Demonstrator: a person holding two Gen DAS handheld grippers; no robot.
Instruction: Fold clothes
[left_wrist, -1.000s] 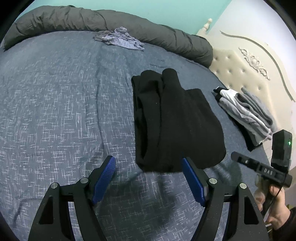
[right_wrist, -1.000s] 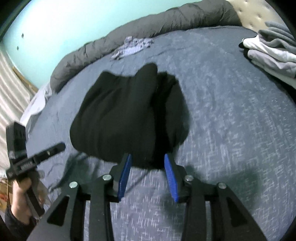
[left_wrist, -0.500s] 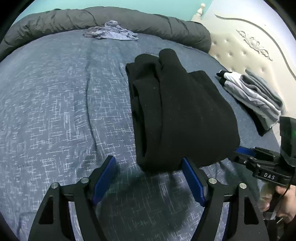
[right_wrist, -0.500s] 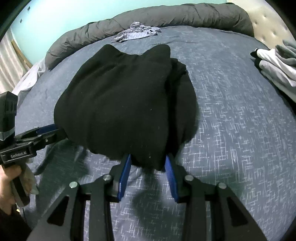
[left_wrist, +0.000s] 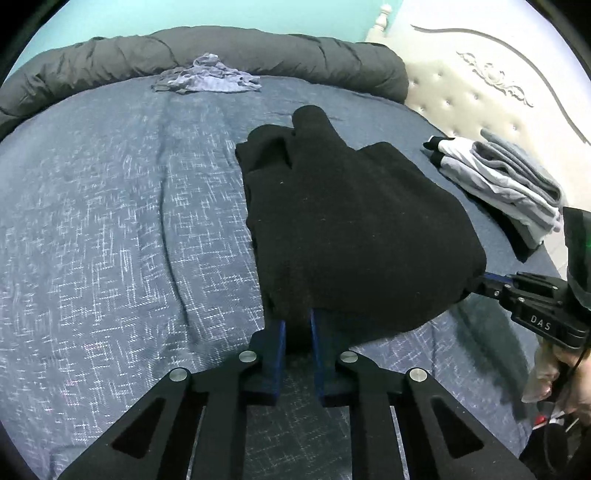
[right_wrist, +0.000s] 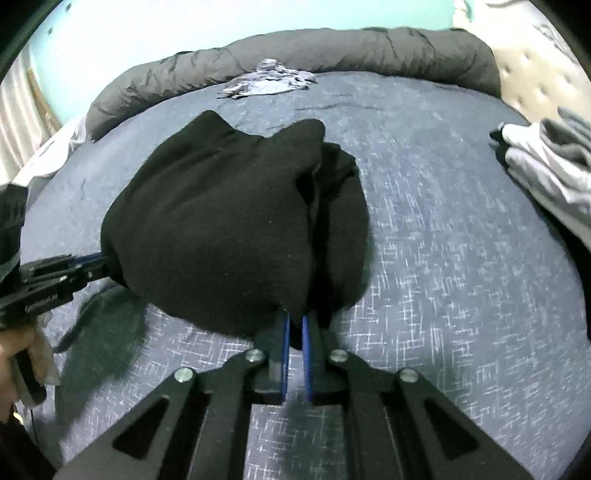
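Landmark: the black garment (left_wrist: 354, 229), lying mid-bed on the blue-grey bedspread (left_wrist: 110, 240).

Left of it: bare bedspread, creased in a long ridge running toward the far edge.

Beyond it, to the left: a crumpled grey-blue garment (left_wrist: 207, 77), loose, lying against the rolled dark duvet (left_wrist: 258, 51).

Left gripper (left_wrist: 295, 325): at the garment's near edge toward its left corner, blue pads drawn close and nipping the hem between them.

The garment itself: matt black, thick and fuzzy like knit or fleece. It is doubled into a rough block, with narrower folded layers stacked along its left side and two rounded lobes at the far end.

Handling: by my judgement soft and limp, fairly bulky, not slippery. The layers will sag and slide apart if lifted by one point, so two holds on the near edge, well apart, suit it.

Right gripper (right_wrist: 293, 328): at the same near edge toward its right corner, fingers nearly pressed together, pinching black fabric.

Stage: both near corners are held. Whether a further fold or a carry follows, the pictures do not settle.

Right of it: a folded pile of grey and white clothes (left_wrist: 506, 184), well apart, near the cream headboard (left_wrist: 480, 92).
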